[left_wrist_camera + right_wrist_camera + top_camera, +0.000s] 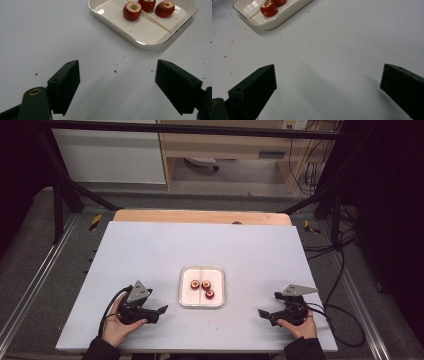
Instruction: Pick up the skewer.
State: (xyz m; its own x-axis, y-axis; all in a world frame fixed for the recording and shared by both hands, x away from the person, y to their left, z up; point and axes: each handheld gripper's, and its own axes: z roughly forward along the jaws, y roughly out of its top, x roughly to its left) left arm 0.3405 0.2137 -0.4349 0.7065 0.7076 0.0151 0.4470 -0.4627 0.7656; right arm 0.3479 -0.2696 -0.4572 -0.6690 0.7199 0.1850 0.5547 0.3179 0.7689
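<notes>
A white square tray [186,292] lies in the middle of the white table, toward the front. Three cored red fruits [202,287] lie in it with a thin wooden skewer [156,21]. The left gripper view has the tray [140,42] ahead to the right with all three fruits [132,10]. My left gripper [162,310] sits left of the tray near the front edge, open, with bare table between its jaws [117,82]. My right gripper [261,313] rests to the tray's right, open wide over bare table [328,87]. Its view catches a tray corner [265,25] and one fruit [269,9].
Small red crumbs [115,71] dot the table between my left gripper and the tray. A wooden board edge [200,216] runs along the table's far side. Black frame bars and cables [340,285] stand around the table.
</notes>
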